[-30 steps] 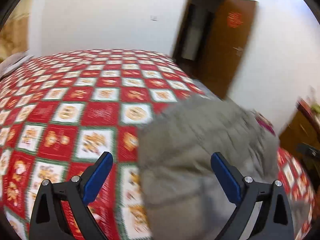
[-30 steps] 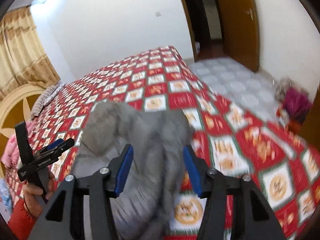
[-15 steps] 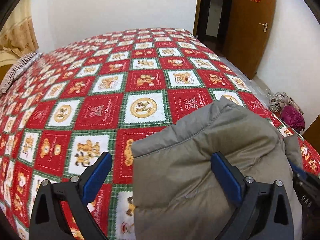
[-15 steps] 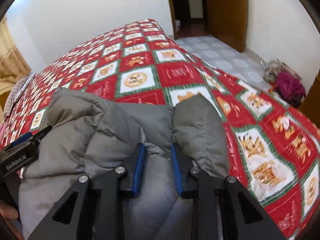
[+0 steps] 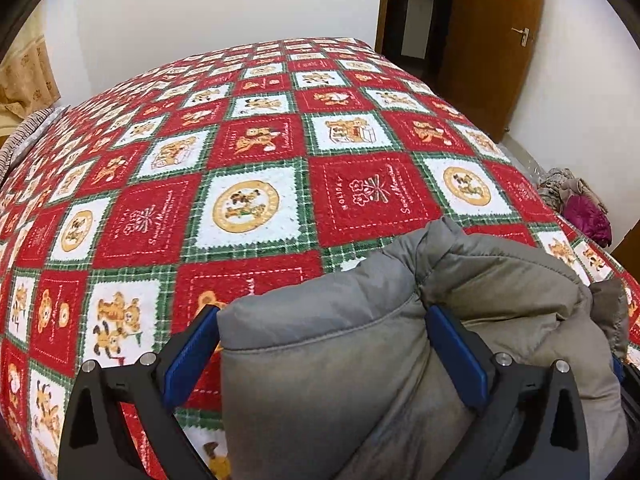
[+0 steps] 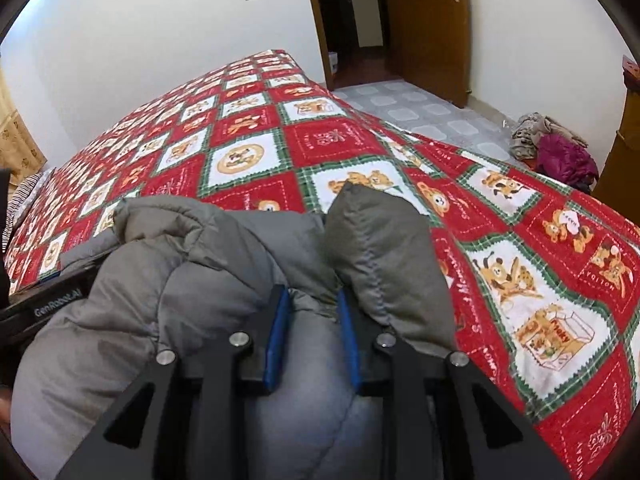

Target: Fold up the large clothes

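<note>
A grey puffer jacket (image 5: 480, 304) lies bunched on the near edge of a bed with a red, white and green patchwork blanket (image 5: 256, 168). My left gripper (image 5: 320, 340) is wide open, its blue pads either side of a thick fold of the jacket. My right gripper (image 6: 314, 320) is shut on a pinch of the same jacket (image 6: 192, 280), with padded folds bulging either side of the fingers. The left gripper's black body (image 6: 44, 304) shows at the left edge of the right wrist view.
The bed runs away to a white wall. A brown wooden door (image 6: 424, 28) and dark doorway stand at the far right. A heap of clothes, one magenta (image 6: 560, 156), lies on the tiled floor (image 6: 420, 112). Curtains (image 5: 24, 76) hang at left.
Both grippers have come down onto the jacket. The right gripper closed from open to pinching the fabric. The left gripper moved forward so a jacket fold sits between its open fingers.
</note>
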